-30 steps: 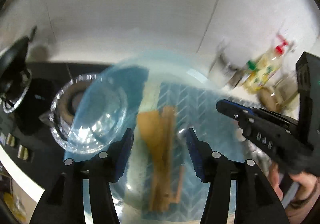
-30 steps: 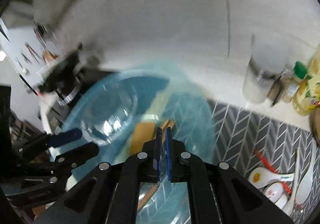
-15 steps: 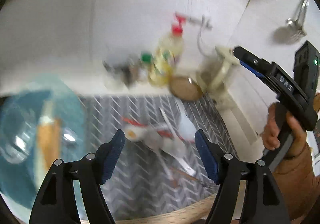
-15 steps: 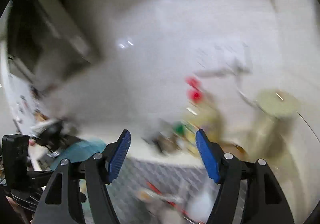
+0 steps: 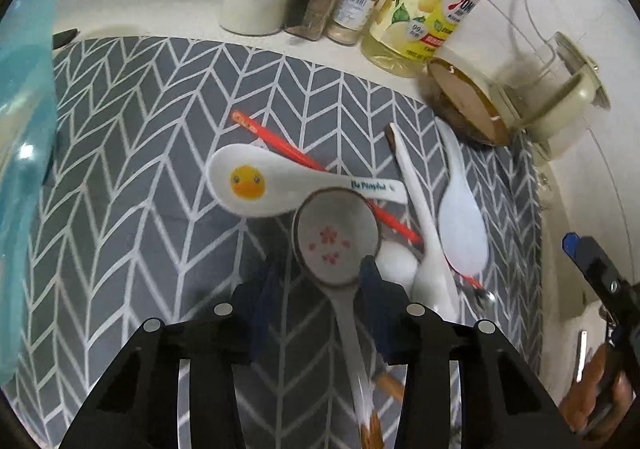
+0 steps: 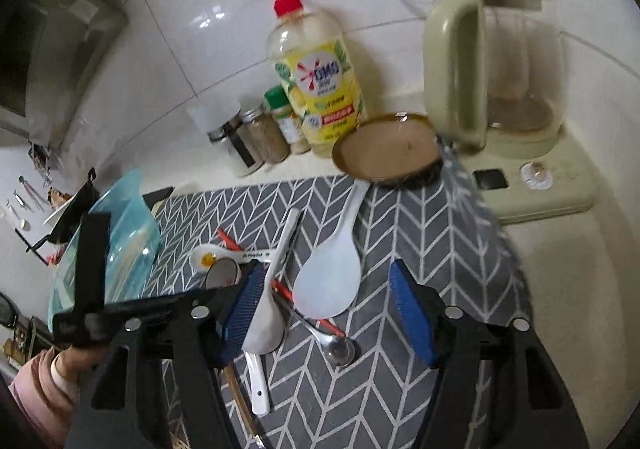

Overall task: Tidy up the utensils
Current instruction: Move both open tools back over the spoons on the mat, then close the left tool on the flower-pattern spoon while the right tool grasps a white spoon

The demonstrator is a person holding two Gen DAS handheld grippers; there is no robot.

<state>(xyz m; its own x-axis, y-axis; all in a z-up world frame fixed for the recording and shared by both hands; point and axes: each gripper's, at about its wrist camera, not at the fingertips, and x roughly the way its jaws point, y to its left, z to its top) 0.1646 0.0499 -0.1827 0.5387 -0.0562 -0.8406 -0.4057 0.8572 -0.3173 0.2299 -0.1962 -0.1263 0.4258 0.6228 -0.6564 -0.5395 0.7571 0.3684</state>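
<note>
Utensil pile on the chevron-patterned mat [image 5: 140,169], with the flower-printed spoon [image 5: 336,241] taken as landmark. This spoon lies near the mat's front edge, bowl up and handle running toward the viewer; the left tongs [image 5: 316,289] straddle its neck, jaws having just been closing and now partly apart, the pads not yet seen to press on it. Touching its far rim is the duck-printed soup spoon [image 5: 256,181], with red chopsticks [image 5: 280,141] crossing beneath; just to its right lie a long white ladle-shaped spoon [image 5: 420,217] and a white rice paddle [image 5: 462,225]. A small metal spoon [image 6: 340,349] lies farther right, under the paddle. The right tongs [image 6: 328,309] hover above the paddle's blade, jaws having just been narrowing slightly yet standing wide apart, holding nothing. A translucent blue basin [image 6: 116,237], well to the left of the landmark, looks the likely destination. Handling, as judged: the glazed ceramic spoons are stiff, slick and chip easily, so they are best gripped at the narrow neck or mid-handle, not across the curved bowl; the plastic paddle is light and slightly flexible, best pinched at its handle [image 6: 352,205].
</note>
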